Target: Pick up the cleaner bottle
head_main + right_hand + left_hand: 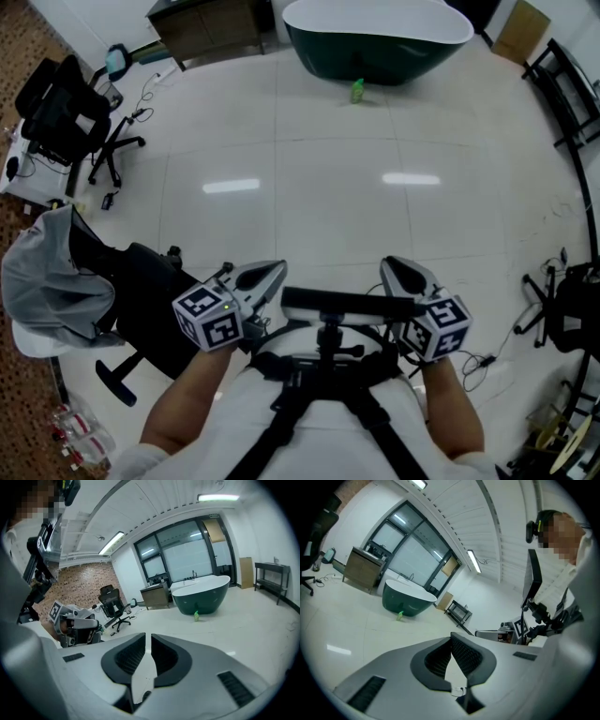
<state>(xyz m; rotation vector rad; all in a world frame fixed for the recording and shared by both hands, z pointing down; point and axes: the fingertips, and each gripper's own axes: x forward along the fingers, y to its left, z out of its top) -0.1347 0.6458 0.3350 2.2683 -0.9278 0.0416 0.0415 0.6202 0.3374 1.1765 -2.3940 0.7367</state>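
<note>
The cleaner bottle [357,91] is small and green and stands on the white floor against the front of a dark green bathtub [375,37], far across the room. It is a speck in the left gripper view [400,616] and in the right gripper view [196,616]. My left gripper [272,274] [451,637] is held low near the person's body, with its jaws shut tip to tip and nothing between them. My right gripper [394,267] [146,637] hangs beside it, its jaws also drawn together and bare. Both point toward the tub.
A black office chair [66,103] stands at the far left. A second chair draped in grey cloth [56,281] is close on my left. A wooden cabinet [206,28] is beside the tub, a black rack [567,84] along the right wall. Cables and a stand [553,309] lie at the right.
</note>
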